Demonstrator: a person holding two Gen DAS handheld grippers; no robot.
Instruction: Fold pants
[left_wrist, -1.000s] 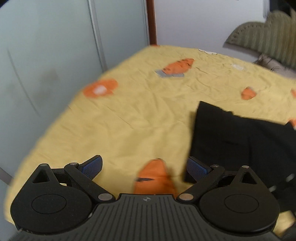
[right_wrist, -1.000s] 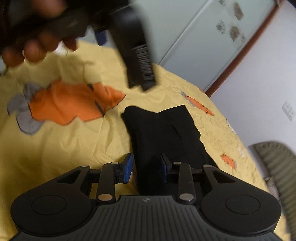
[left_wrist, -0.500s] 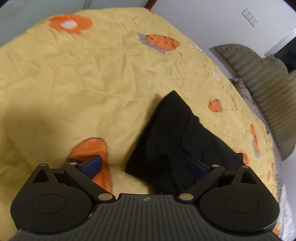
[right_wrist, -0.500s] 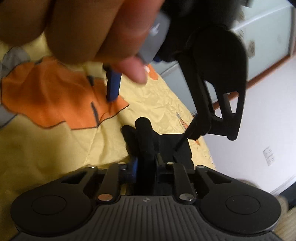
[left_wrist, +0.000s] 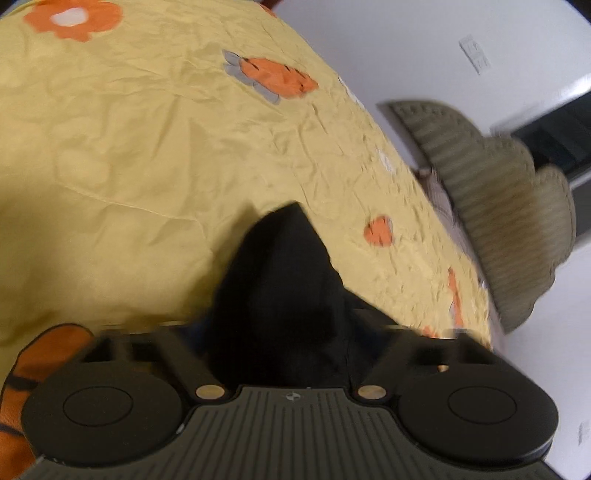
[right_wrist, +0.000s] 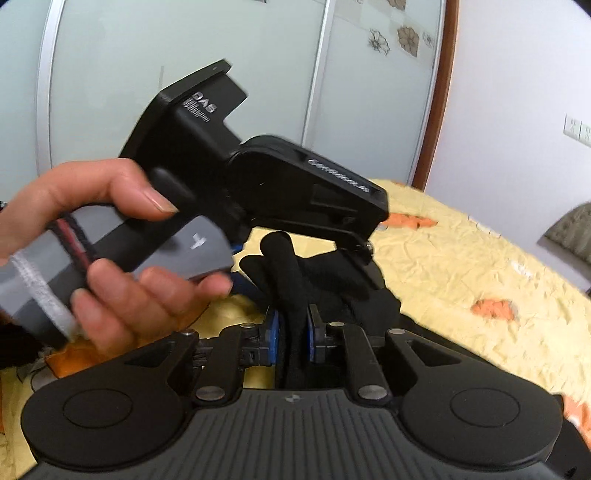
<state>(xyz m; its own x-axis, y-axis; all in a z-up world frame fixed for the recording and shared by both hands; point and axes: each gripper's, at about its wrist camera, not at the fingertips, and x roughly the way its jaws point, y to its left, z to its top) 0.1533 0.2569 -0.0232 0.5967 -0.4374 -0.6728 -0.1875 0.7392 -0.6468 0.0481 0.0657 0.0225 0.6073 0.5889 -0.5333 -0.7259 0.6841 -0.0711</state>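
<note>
The black pants (left_wrist: 284, 280) lie bunched on a yellow bedsheet (left_wrist: 147, 166). My left gripper (left_wrist: 280, 332) is down over one end of them and its jaws are closing with the cloth between them. Blur and dark cloth hide its pads. In the right wrist view a hand (right_wrist: 110, 221) holds the left gripper (right_wrist: 364, 247) tilted down onto the pants (right_wrist: 280, 266). My right gripper (right_wrist: 292, 332) pinches an upright fold of the pants between its blue pads (right_wrist: 271, 339). Its jaws are opening very slightly but still press the cloth.
The sheet (right_wrist: 461, 258) has orange flower and carrot prints (left_wrist: 277, 75). A green ribbed headboard cushion (left_wrist: 498, 206) stands at the bed's far right. Pale sliding wardrobe doors (right_wrist: 184, 55) and a white wall (right_wrist: 517, 110) close off the far side.
The left gripper came down from above the sheet onto the pants and its wide jaws narrowed around the cloth. The right gripper shut on a fold and raised it.
</note>
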